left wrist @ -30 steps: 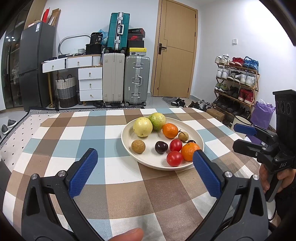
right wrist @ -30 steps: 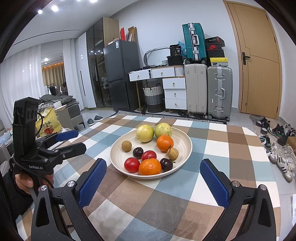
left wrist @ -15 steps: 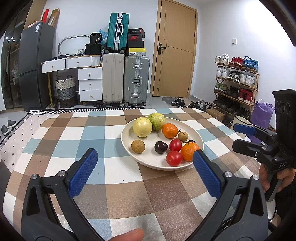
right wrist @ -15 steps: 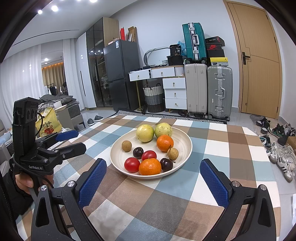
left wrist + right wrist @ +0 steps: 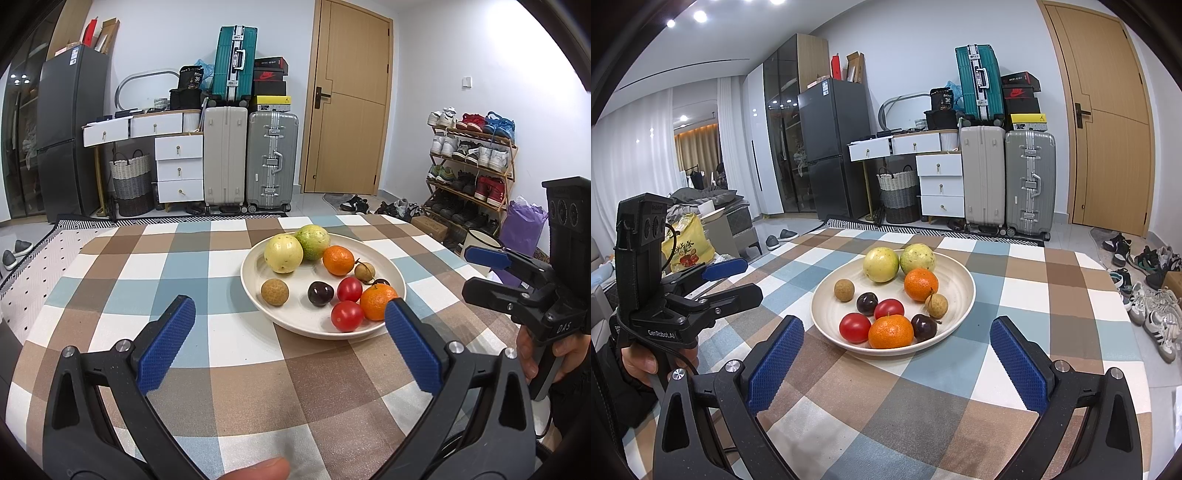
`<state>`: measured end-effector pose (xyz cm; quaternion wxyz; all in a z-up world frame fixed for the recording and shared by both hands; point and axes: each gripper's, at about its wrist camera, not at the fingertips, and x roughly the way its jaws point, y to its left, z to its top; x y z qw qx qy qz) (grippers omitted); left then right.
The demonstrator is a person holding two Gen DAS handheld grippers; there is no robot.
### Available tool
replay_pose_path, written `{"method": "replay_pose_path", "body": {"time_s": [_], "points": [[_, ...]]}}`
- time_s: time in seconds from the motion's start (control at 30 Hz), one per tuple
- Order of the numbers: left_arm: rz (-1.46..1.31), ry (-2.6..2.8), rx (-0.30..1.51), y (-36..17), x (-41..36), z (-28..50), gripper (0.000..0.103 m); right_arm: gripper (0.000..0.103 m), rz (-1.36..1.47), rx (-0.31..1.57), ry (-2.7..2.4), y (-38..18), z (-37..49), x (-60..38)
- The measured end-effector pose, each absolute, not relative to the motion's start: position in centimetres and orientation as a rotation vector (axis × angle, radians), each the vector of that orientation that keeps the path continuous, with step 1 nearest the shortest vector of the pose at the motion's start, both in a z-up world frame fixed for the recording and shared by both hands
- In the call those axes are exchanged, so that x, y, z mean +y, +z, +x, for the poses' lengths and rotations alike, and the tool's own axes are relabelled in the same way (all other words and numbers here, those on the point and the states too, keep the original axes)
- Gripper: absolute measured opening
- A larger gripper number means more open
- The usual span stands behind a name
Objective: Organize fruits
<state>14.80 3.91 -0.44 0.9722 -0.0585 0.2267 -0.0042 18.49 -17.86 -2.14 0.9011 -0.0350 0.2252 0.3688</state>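
White plate (image 5: 962, 295) on checked tabletop (image 5: 1015, 354): two guavas, two oranges (image 5: 891, 331), two tomatoes, two plums, two longans. Left gripper (image 5: 290, 341) and right gripper (image 5: 895, 363): jaws wide, empty, short of plate. Stage: either unsorted or finished; undetermined.

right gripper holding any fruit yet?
No, the right gripper is open with nothing between its pads, and every fruit sits on the plate.

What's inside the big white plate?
The plate holds two oranges, two tomatoes, two dark plums, two brown longans and two pale green-yellow fruits. Anything beneath them is hidden.
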Motion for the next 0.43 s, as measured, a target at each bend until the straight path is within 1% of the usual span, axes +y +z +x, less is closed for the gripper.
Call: {"method": "replay_pose_path", "body": {"time_s": [0.43], "points": [[-0.111, -0.015, 0.449, -0.27, 3.59, 14.88, 0.102, 0.103, -0.072, 0.467, 0.763, -2.09, 18.53, -17.87]]}}
